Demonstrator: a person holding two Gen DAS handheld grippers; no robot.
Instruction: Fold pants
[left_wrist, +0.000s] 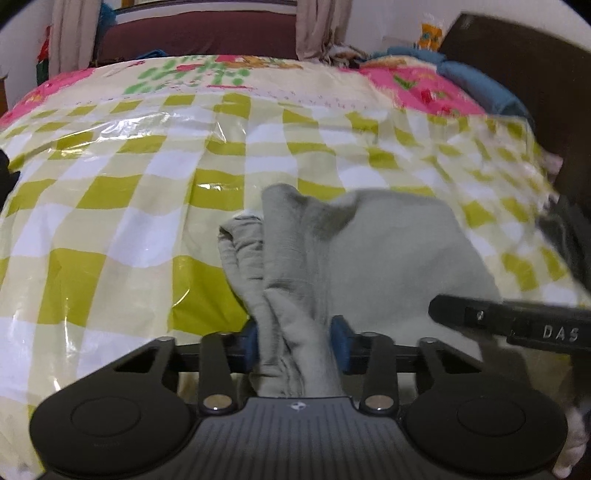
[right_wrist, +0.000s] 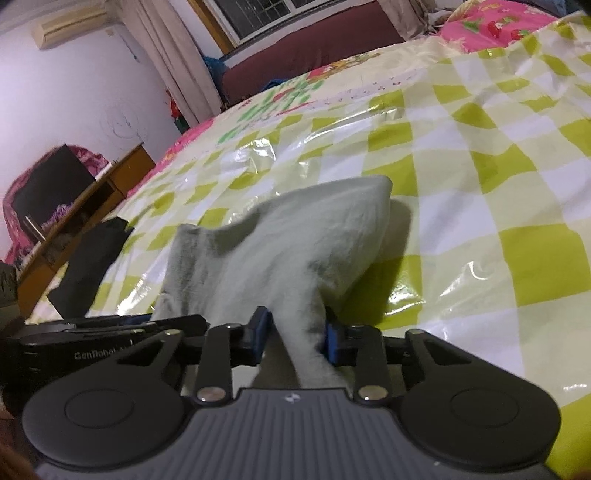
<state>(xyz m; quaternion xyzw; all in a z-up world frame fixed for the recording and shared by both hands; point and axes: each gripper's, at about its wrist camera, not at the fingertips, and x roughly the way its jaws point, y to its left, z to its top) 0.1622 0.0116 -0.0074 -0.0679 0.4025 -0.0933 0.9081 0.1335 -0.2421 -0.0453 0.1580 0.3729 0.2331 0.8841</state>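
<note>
Pale grey-green pants (left_wrist: 369, 251) lie bunched on a bed under a green-and-white checked plastic sheet (left_wrist: 129, 184). My left gripper (left_wrist: 297, 343) is shut on a gathered bunch of that cloth, its blue pads pressing both sides. In the right wrist view the pants (right_wrist: 295, 236) rise in a tent from the sheet (right_wrist: 480, 184), and my right gripper (right_wrist: 295, 336) is shut on another bunch of the fabric. The right gripper's black body (left_wrist: 517, 321) shows at the right of the left wrist view; the left gripper's body (right_wrist: 92, 343) shows at the left of the right wrist view.
A dark garment (right_wrist: 92, 258) lies at the bed's left edge beside a wooden desk (right_wrist: 92, 192). A blue cloth (left_wrist: 480, 85) and a dark headboard (left_wrist: 535, 92) stand at the far right. A maroon sofa (left_wrist: 199, 33) sits beyond the bed.
</note>
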